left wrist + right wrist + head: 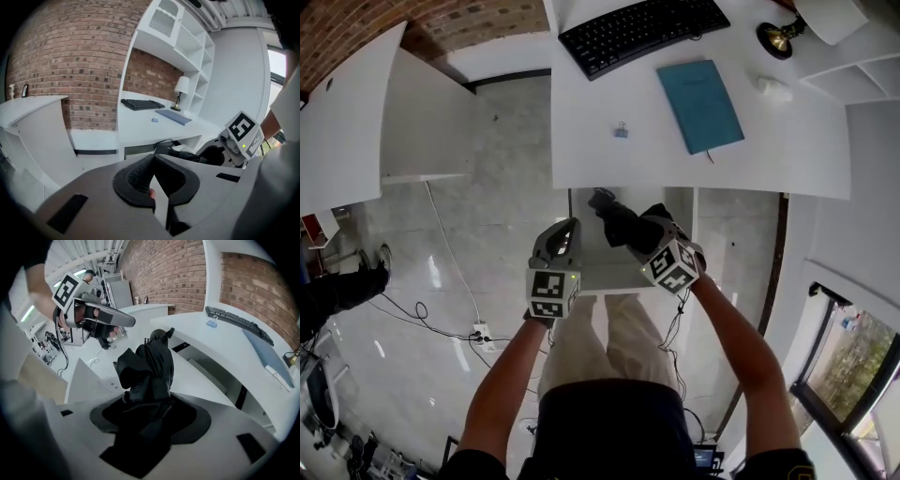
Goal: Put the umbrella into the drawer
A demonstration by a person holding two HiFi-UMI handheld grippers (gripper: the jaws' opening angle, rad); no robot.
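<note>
A folded black umbrella [614, 217] sticks out from my right gripper [642, 230], which is shut on it; in the right gripper view the umbrella [152, 364] fills the gap between the jaws of the right gripper [147, 401]. It hangs above the open white drawer [619, 278] under the desk. My left gripper [570, 225] is just left of it, shut with nothing in it. In the left gripper view the pads of the left gripper [153, 159] meet at the tip, and the umbrella [180, 152] lies beyond them to the right.
The white desk [581, 141] above the drawer carries a black keyboard [642, 30], a teal notebook [700, 103], a small binder clip [621, 130] and a lamp [778, 37]. A second white desk [356, 122] stands at the left. Cables and a power strip [480, 333] lie on the floor.
</note>
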